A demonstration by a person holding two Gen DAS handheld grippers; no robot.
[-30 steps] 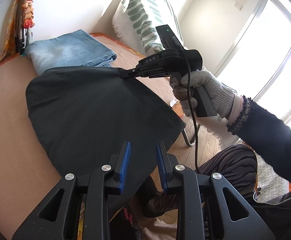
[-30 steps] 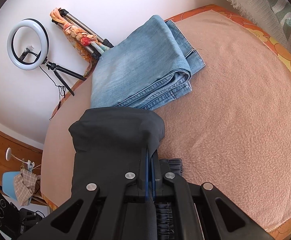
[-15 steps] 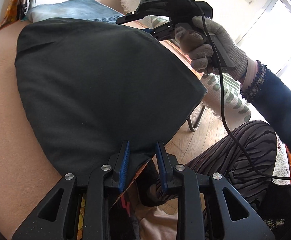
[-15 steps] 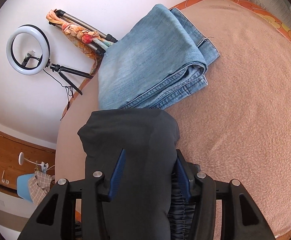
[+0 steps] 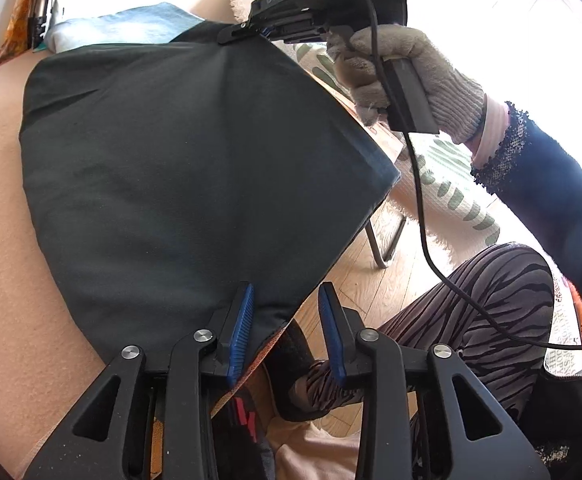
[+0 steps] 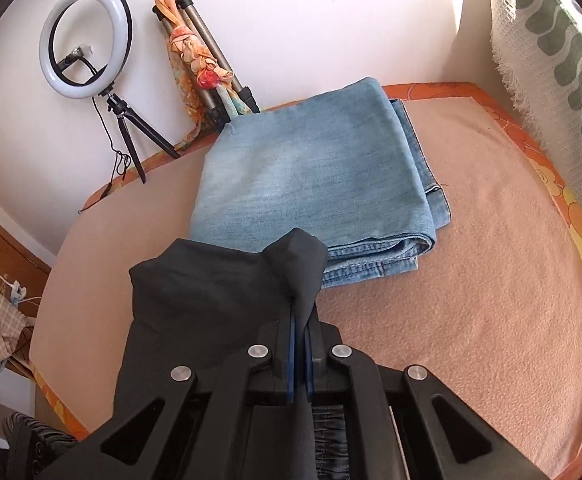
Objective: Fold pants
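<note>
left gripper (image 5: 285,312) angled downward, its blue pads apart and opening; right gripper (image 6: 300,322), gripped by a gloved hand (image 5: 407,76), clamped tight on a pinch of black pants (image 5: 179,168).

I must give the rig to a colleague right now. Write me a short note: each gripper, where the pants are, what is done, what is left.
Right gripper: shut on a corner of the black pants, lifting it up.
Left gripper: jaws opening, the near corner of the pants between them, pads not pressing.
Pants: spread on the pink blanket, near edge over the bed's side. Folded blue jeans lie behind, already done.
Left: take the near corner with the left gripper, finish the fold, flatten it.
</note>
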